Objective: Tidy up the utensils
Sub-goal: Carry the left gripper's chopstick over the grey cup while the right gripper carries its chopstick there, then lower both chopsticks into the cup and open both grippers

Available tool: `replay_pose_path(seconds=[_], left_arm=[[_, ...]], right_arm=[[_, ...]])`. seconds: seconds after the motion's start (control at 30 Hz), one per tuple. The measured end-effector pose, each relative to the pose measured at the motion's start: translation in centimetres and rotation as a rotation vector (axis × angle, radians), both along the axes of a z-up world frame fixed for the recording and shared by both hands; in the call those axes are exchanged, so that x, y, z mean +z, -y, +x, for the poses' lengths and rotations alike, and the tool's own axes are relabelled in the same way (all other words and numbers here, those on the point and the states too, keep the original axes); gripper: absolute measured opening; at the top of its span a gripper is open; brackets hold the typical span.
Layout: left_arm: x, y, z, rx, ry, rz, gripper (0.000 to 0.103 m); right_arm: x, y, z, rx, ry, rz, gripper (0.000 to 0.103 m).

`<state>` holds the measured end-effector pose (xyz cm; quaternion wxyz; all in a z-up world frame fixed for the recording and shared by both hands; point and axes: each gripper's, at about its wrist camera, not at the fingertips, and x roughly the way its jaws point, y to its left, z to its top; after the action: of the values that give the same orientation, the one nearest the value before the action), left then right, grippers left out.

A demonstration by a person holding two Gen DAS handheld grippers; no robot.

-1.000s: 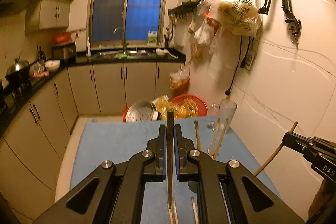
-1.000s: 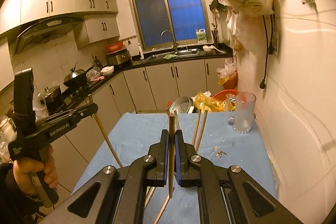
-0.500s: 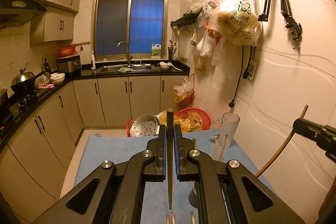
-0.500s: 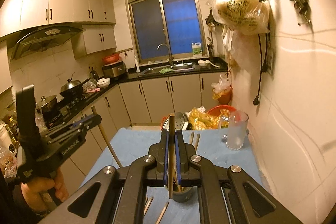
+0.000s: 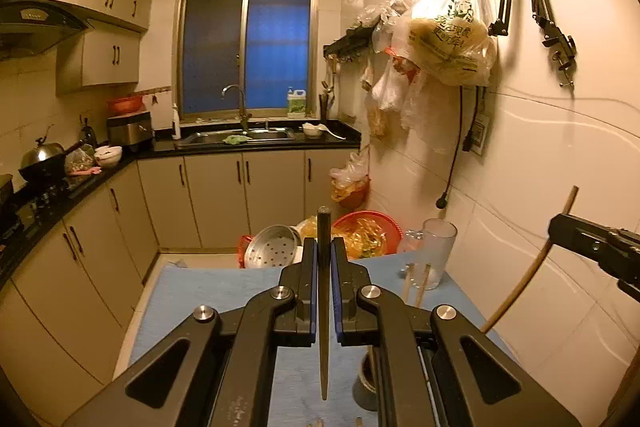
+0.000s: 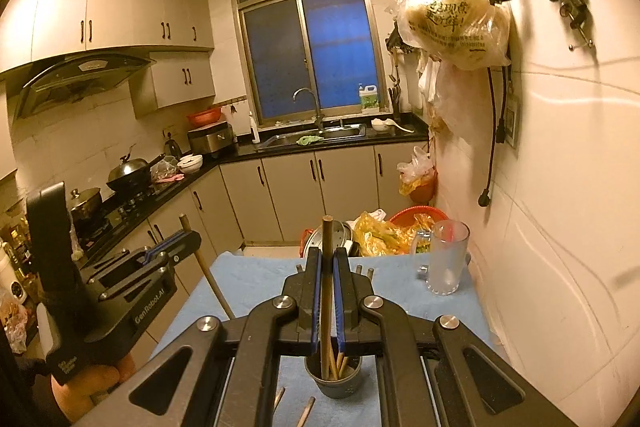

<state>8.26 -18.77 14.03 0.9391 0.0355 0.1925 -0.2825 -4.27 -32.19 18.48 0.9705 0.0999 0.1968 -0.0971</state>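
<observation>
My left gripper [image 5: 324, 243] is shut on a dark chopstick [image 5: 323, 327] that stands upright between its jaws above the blue cloth [image 5: 208, 295]. My right gripper [image 6: 327, 253] is shut on a light wooden chopstick [image 6: 326, 287]; its lower end hangs at the mouth of a grey cup [image 6: 334, 385] holding several chopsticks. In the left wrist view the cup [image 5: 362, 385] is half hidden behind a finger, and the right gripper [image 5: 560, 225] shows at the right with its chopstick [image 5: 528, 275]. In the right wrist view the left gripper [image 6: 192, 239] is on the left.
A clear glass mug [image 6: 444, 259] stands at the cloth's far right by the tiled wall. Loose chopsticks [image 5: 416, 283] lie beside it, and more [image 6: 306, 411] lie near the cup. A metal strainer [image 5: 272, 247] and red basket [image 5: 368, 231] sit beyond the table. A hand [image 6: 88, 387] holds the left tool.
Both grippers have pulled back with their chopsticks still held, and the right one has risen. The grey cup has come into view under the right gripper, and the mug looks farther off.
</observation>
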Motion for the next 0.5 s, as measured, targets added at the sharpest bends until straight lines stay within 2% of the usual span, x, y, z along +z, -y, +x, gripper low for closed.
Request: replay_pose_path(seconds=[0.37, 0.5], left_arm=[[-2.2, 2.3, 1.2, -0.062, -0.041, -0.028, 0.006], [-3.3, 3.0, 2.3, -0.072, -0.089, -0.055, 0.006]], right_arm=[[-2.1, 1.7, 1.6, -0.027, -0.019, 0.032, 0.006], [-2.8, 2.3, 2.4, -0.034, -0.024, 0.039, 0.006]])
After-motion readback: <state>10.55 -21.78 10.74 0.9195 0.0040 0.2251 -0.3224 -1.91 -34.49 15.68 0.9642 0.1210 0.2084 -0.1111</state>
